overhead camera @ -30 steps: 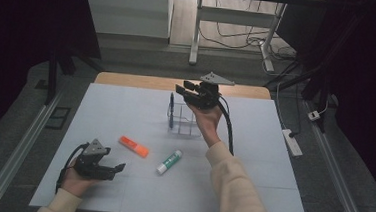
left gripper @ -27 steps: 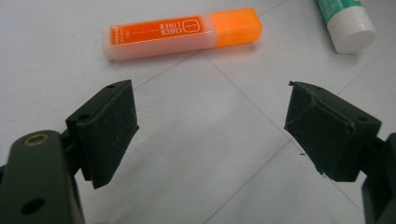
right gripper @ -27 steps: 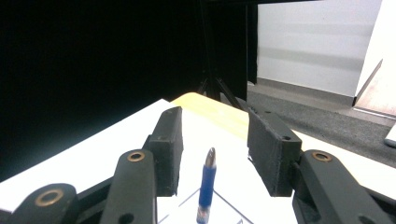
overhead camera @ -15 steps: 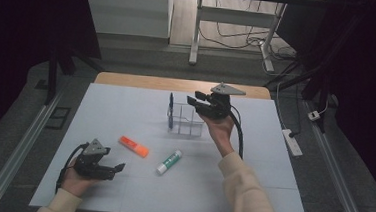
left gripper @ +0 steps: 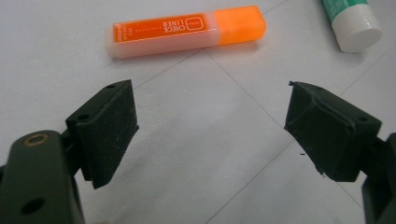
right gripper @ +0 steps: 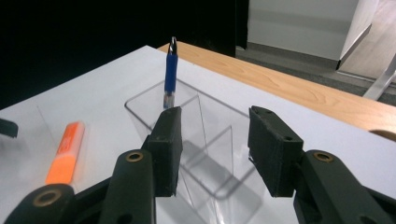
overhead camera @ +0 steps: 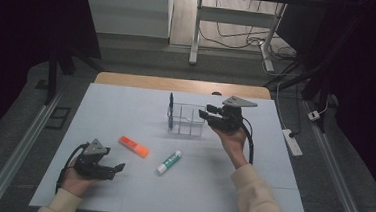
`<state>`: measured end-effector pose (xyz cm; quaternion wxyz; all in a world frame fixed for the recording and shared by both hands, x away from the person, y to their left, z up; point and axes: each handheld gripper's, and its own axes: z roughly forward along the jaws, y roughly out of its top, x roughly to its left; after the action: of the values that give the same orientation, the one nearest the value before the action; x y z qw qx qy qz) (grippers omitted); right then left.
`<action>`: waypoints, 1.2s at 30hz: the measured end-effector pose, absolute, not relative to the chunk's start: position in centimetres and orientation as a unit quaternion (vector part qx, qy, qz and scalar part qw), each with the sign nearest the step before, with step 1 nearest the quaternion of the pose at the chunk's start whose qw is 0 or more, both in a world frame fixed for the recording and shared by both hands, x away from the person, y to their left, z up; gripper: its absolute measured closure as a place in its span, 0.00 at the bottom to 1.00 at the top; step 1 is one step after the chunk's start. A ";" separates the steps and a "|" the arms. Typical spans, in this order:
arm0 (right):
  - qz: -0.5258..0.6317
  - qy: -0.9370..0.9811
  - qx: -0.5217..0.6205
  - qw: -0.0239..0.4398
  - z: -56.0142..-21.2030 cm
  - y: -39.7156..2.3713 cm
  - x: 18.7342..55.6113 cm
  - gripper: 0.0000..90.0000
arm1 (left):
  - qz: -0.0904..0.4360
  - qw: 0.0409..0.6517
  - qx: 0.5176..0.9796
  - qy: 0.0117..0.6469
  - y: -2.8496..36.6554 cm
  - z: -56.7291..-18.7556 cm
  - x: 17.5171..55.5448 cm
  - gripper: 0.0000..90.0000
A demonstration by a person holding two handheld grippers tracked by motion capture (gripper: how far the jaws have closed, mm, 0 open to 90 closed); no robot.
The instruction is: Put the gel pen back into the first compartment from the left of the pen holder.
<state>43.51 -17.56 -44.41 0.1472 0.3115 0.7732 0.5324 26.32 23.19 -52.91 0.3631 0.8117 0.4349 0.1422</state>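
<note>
Two grippers: left gripper (overhead camera: 105,169) jaws spread, empty, near-left; right gripper (overhead camera: 209,115) jaws spread, empty, at one clear organizer (overhead camera: 187,120) holding one blue pen (overhead camera: 171,107). One orange highlighter (overhead camera: 133,146), one glue stick (overhead camera: 169,162) mid-table.

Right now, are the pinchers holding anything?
No, nothing. The left gripper is open above the table, near the orange highlighter. The right gripper is open too, by the clear organizer.
</note>
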 end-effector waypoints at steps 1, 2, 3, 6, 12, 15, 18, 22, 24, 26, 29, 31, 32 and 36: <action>0.531 0.774 0.312 0.147 -44.5 -17.8 43.3 0.60 | 0.142 0.363 0.812 0.435 23.2 -52.9 26.3 0.18; 0.530 0.775 0.312 0.147 -44.5 -18.1 43.2 0.60 | 0.142 0.362 0.812 0.435 23.2 -52.9 26.3 0.18; 0.529 0.776 0.312 0.146 -44.6 -18.3 43.0 0.60 | 0.142 0.362 0.812 0.435 23.2 -52.9 26.3 0.18; 0.526 0.778 0.311 0.146 -44.8 -19.0 42.3 0.60 | 0.143 0.363 0.811 0.436 23.2 -52.9 26.3 0.18; 0.515 0.787 0.306 0.148 -45.2 -20.8 40.9 0.59 | 0.143 0.363 0.810 0.438 23.3 -52.9 26.3 0.18; 0.509 0.790 0.307 0.149 -45.5 -21.8 40.4 0.59 | 0.143 0.362 0.810 0.438 23.3 -53.0 26.5 0.18; 0.505 0.791 0.311 0.149 -45.9 -22.9 39.8 0.59 | 0.142 0.361 0.811 0.438 23.3 -53.0 26.6 0.18; 0.500 0.792 0.316 0.148 -46.5 -24.0 39.0 0.58 | 0.143 0.361 0.810 0.439 23.3 -53.0 26.5 0.18; 0.497 0.793 0.318 0.147 -46.7 -24.5 38.6 0.58 | 0.142 0.361 0.810 0.440 23.4 -53.0 26.6 0.19; 0.496 0.795 0.319 0.143 -46.9 -25.0 38.2 0.57 | 0.142 0.362 0.810 0.440 23.3 -53.0 26.6 0.19; 0.494 0.796 0.318 0.142 -47.3 -25.7 37.4 0.57 | 0.140 0.363 0.809 0.440 23.4 -53.1 26.7 0.19; 0.485 0.803 0.314 0.144 -47.6 -26.2 37.0 0.57 | 0.139 0.364 0.809 0.440 23.5 -53.1 26.9 0.19; 0.483 0.804 0.313 0.146 -47.8 -26.4 36.8 0.57 | 0.139 0.364 0.809 0.439 23.5 -53.2 26.9 0.19; 0.480 0.804 0.319 0.142 -48.1 -27.3 36.2 0.56 | 0.137 0.367 0.810 0.437 23.5 -53.1 26.9 0.19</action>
<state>36.20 -27.28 -48.12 0.1422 0.3194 0.8043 0.4804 26.86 23.46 -53.15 0.3667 0.8100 0.4368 0.1369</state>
